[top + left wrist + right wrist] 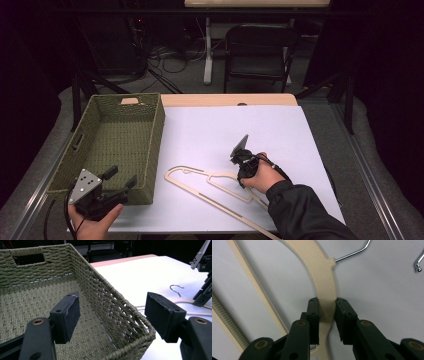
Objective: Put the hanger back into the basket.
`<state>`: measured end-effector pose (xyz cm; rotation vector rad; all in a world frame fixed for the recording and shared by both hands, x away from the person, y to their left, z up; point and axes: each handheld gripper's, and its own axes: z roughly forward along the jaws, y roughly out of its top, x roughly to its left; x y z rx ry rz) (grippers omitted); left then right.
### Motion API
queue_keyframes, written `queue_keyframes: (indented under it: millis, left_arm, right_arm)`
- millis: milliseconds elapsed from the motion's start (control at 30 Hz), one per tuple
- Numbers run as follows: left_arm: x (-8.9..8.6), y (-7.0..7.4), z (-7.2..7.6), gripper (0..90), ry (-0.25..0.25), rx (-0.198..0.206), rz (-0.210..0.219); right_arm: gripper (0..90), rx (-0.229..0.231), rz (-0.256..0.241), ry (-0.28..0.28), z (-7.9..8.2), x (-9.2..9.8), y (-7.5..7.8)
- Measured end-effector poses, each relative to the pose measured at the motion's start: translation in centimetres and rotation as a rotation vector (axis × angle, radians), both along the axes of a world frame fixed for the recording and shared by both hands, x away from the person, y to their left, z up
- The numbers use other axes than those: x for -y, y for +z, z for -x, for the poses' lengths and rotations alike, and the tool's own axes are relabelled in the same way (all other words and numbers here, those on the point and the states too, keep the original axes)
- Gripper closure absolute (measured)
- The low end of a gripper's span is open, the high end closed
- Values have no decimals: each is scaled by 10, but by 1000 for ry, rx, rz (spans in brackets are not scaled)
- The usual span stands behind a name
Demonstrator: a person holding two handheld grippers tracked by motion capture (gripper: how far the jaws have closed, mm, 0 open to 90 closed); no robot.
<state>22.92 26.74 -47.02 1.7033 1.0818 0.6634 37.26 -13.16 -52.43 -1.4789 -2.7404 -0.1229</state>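
The right claw (327, 315) pinches the curved shoulder of a cream hanger (323, 275) that lies flat near the desk's (280, 130) near edge, its wire hook (352, 252) toward the basket (85, 165). The left claw (112, 315) is spread wide over the green woven basket's near right corner. The grip sits off-centre on a smooth, narrow arm, so I'd expect the hanger to swing or slip when lifted, and its hook could snag the weave

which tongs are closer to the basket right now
Left. The left tongs hang open at the near right corner of the woven basket, jaws straddling its wall. The right tongs are off to the basket's right, closed on the wooden hanger.
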Motion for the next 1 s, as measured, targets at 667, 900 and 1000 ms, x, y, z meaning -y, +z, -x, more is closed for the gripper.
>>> queue_keyframes:
  millis: [667,900,1000]
  left_arm:
    - [2,1,0,288,-6,3,-4]
    - [3,0,0,288,-7,3,-5]
    - [3,0,0,288,-8,3,-8]
  right_arm:
    - [742,51,34,83,6,-1,8]
    - [741,70,16,138,7,0,8]
    - [741,85,15,162,7,1,10]
